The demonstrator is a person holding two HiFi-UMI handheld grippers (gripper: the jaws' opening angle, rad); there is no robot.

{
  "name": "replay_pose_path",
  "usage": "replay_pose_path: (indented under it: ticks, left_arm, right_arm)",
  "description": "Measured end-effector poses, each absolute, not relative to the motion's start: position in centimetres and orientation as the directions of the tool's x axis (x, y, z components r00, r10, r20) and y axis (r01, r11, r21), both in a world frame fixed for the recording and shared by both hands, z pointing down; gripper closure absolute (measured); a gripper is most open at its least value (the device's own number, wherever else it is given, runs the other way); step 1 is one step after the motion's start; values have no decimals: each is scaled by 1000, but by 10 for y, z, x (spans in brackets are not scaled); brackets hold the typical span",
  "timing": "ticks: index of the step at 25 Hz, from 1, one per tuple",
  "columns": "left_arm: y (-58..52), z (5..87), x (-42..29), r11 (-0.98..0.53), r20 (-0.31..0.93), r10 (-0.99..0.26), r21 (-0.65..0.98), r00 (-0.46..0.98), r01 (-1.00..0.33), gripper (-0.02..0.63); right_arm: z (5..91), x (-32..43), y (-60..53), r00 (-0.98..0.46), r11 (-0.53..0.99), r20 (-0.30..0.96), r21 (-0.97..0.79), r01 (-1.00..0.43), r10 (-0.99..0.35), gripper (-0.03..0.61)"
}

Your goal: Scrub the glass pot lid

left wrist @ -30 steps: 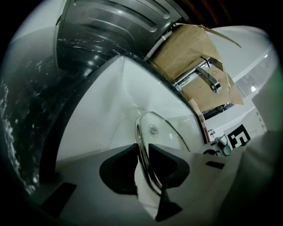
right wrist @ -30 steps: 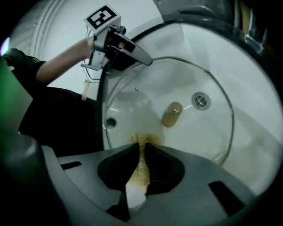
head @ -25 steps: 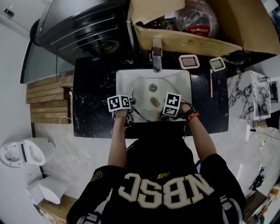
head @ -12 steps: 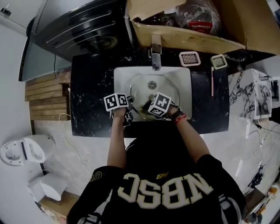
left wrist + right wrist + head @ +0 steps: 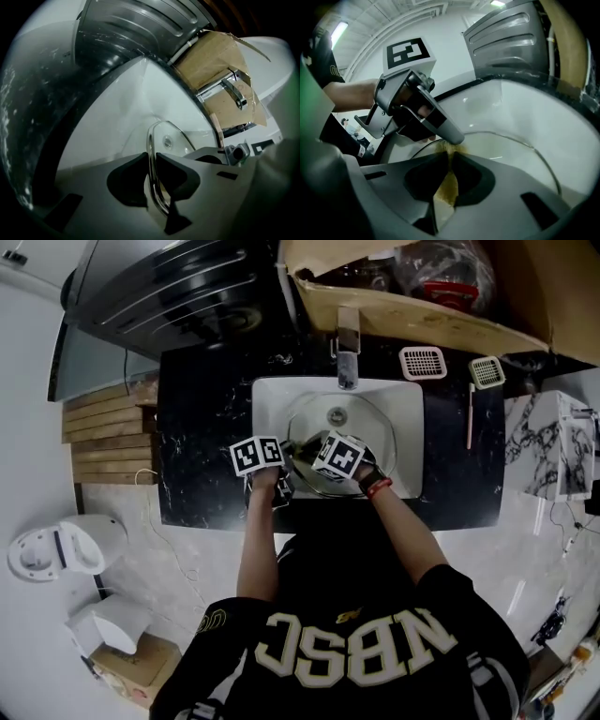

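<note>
Glass pot lid point(image 5: 165, 137): stands tilted inside the white sink point(image 5: 272, 395), its left edge raised; the sink is set in the black desk point(image 5: 202, 427), below the faucet point(image 5: 348, 362).
Left gripper point(image 5: 151, 161): jaws drawn narrow on the lid's metal rim, which runs straight between the two pads. They have just been closing further on it.
Right gripper point(image 5: 450, 161): jaws pinched on a yellow-brown scrub pad point(image 5: 446, 187), which sticks out past the tips.
Pad against lid: in the right gripper view the pad's tip reaches the lid near its left edge, just beside the tip of the left gripper. It appears to touch the glass, though the contact itself is too blurred to confirm.
Grippers relative to each other: close together over the left half of the lid in the head view.
Change from the earlier frames: the right gripper's marker cube was over the right side of the lid and is now nearer the left gripper. The left gripper keeps the same place on the rim.
</note>
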State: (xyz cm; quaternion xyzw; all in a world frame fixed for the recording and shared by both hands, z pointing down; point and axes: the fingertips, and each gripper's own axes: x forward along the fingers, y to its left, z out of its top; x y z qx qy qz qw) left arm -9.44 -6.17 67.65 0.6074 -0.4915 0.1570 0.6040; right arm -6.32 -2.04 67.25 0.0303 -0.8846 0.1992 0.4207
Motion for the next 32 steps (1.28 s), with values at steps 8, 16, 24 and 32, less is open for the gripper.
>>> replay_pose_path:
  ticks: [8, 16, 24, 32]
  left_arm:
    - [-64, 676, -94, 235, 774, -418, 599, 476, -766, 543]
    - [-55, 670, -89, 198, 772, -387, 604, 505, -772, 537]
    - [-54, 671, -89, 206, 771, -390, 606, 504, -768, 535]
    - [-51, 671, -88, 196, 769, -377, 611, 516, -767, 532]
  right_arm:
    - [678, -58, -39, -713, 918, 694, -339, -205, 97, 526]
    - [694, -47, -93, -729, 881, 675, -272, -388, -113, 531]
    - [726, 1, -155, -422, 829, 813, 126, -545, -401, 532]
    - [731, 83, -158, -167, 817, 880, 321, -478, -444, 541]
